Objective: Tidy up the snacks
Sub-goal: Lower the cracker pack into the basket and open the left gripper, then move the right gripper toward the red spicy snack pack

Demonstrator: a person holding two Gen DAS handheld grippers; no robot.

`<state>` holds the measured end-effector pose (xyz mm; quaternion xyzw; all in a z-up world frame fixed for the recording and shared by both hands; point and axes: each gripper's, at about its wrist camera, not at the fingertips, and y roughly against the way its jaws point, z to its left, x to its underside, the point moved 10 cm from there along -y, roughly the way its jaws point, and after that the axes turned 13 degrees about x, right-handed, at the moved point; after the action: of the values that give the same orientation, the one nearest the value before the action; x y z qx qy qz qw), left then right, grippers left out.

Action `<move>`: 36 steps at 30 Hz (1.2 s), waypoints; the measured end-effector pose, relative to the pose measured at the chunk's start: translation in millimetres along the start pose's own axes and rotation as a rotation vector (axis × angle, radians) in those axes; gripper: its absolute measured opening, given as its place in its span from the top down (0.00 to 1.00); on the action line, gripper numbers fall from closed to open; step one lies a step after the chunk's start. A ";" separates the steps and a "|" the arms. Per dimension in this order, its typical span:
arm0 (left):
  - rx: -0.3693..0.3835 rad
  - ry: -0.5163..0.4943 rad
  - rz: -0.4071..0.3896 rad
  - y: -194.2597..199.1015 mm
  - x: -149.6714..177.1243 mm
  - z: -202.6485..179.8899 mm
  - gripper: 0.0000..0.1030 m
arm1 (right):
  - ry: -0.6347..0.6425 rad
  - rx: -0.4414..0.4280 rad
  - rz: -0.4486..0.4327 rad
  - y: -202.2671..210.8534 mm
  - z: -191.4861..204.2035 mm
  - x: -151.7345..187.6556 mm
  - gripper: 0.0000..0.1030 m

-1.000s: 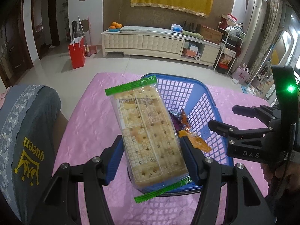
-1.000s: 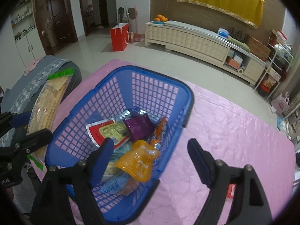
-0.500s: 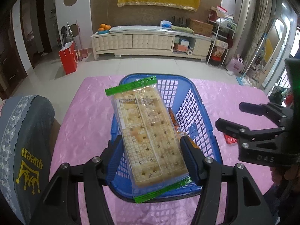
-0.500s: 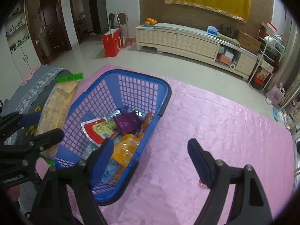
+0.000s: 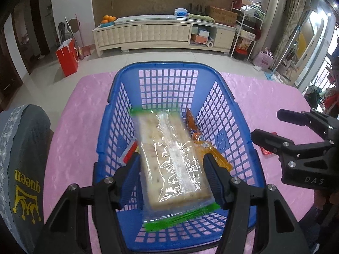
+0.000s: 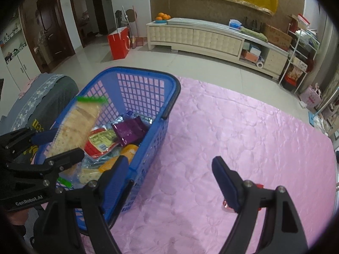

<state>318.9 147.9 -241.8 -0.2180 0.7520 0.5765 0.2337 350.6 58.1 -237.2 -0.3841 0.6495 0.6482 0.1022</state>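
Note:
A long clear pack of crackers (image 5: 171, 158) with green sealed ends is clamped between the blue pads of my left gripper (image 5: 171, 177), which is shut on it. The pack slants down inside the blue plastic basket (image 5: 167, 65), above the other snacks. In the right wrist view the crackers (image 6: 78, 122) lean over a purple packet (image 6: 129, 131), a red and yellow packet (image 6: 101, 141) and an orange pouch (image 6: 127, 150). My right gripper (image 6: 169, 180) stands open and empty over the pink tablecloth, just right of the basket (image 6: 148, 72). A small red wrapper (image 5: 267, 151) lies on the cloth below it.
The basket sits at the left part of a table under a pink quilted cloth (image 6: 233, 137). A chair back with a grey cover (image 5: 21, 158) stands close on the left. Beyond the table's far edge are bare floor, a red bag and a long cabinet.
My left gripper has carried the crackers forward and down, from above the basket's near rim to inside it. The right gripper has drifted to the right, off the basket and over the cloth.

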 end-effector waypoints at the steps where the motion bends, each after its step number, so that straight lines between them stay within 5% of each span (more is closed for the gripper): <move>1: -0.003 -0.008 -0.005 -1.2 -1.3 -0.1 0.43 | 0.001 0.000 0.001 -1.0 -0.4 0.3 0.18; 16: -0.017 0.022 -0.043 20.3 -5.6 -1.9 0.32 | -0.023 0.001 -0.018 21.6 -11.7 3.1 0.18; 20: -0.014 0.006 -0.069 40.0 -6.9 -17.8 0.24 | -0.028 0.009 -0.040 40.6 -19.1 4.1 0.18; 36: 0.044 -0.069 -0.142 76.9 -10.4 -105.0 0.24 | -0.088 0.094 -0.101 107.8 -87.4 31.3 0.18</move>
<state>270.8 65.3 -152.9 -0.2456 0.7387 0.5490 0.3042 293.1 -48.4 -162.5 -0.3822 0.6540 0.6272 0.1812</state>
